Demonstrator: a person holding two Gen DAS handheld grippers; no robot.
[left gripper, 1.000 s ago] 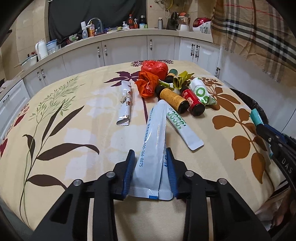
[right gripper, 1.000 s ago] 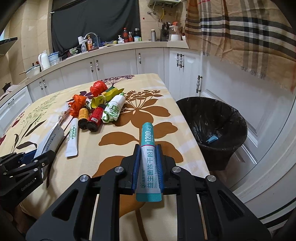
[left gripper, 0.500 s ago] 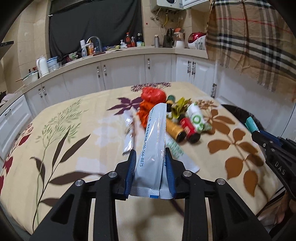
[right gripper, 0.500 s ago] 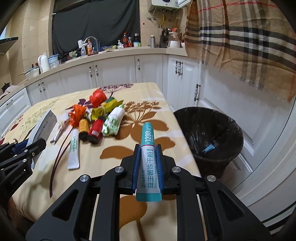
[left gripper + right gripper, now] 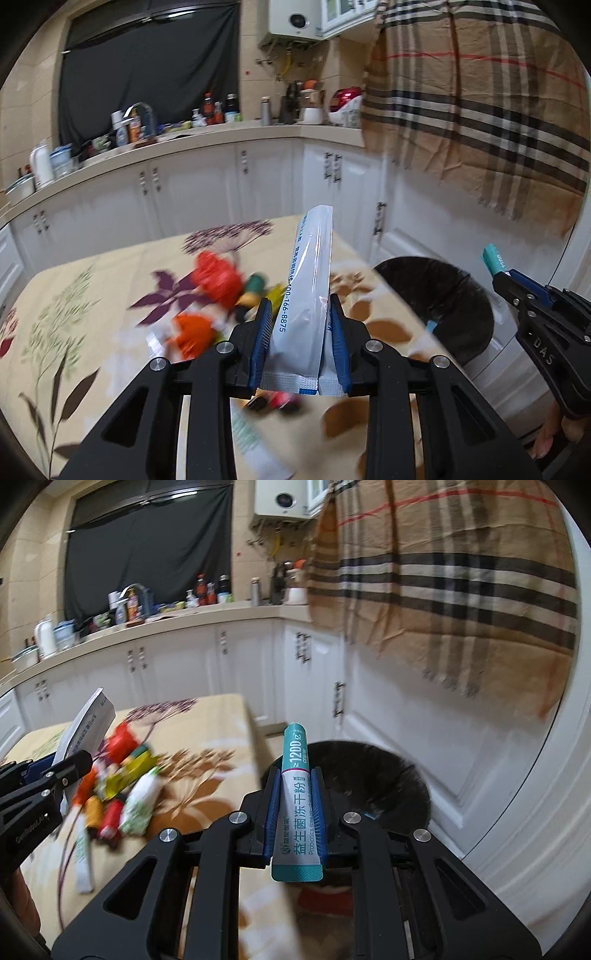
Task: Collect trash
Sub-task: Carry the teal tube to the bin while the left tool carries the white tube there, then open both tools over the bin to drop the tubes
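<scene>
Landmark: black bin [image 5: 373,775], round, lined with a dark bag, standing on the floor just beside the table's right edge.
Left gripper [image 5: 301,343]: blue-padded fingers clamped on a white packet [image 5: 308,295]; held in the air above the table, left of the bin.
White packet: long, flat, glossy plastic sachet, pale blue-white, blue print and digits running along one side, crimped seal at the lower end; stands upright between the fingers, its top well above them.
Right gripper [image 5: 295,812]: fingers clamped on a teal packet [image 5: 297,805]; held over the near rim of the bin.
Teal packet: slim stick sachet, teal at both ends, white middle band with teal lettering, "1200" on the upper part; upright in the grip.
Table [image 5: 207,782]: cream cloth with brown and purple leaf print, left of the bin.
Trash pile [image 5: 118,786]: on the table, left of the bin and well apart from it; red and orange wrappers, a yellow wrapper, a green-and-white packet, small bottles, a flat white tube nearest the camera. Blurred, details unclear.
Inside the bin: a small blue scrap [image 5: 430,326].
</scene>
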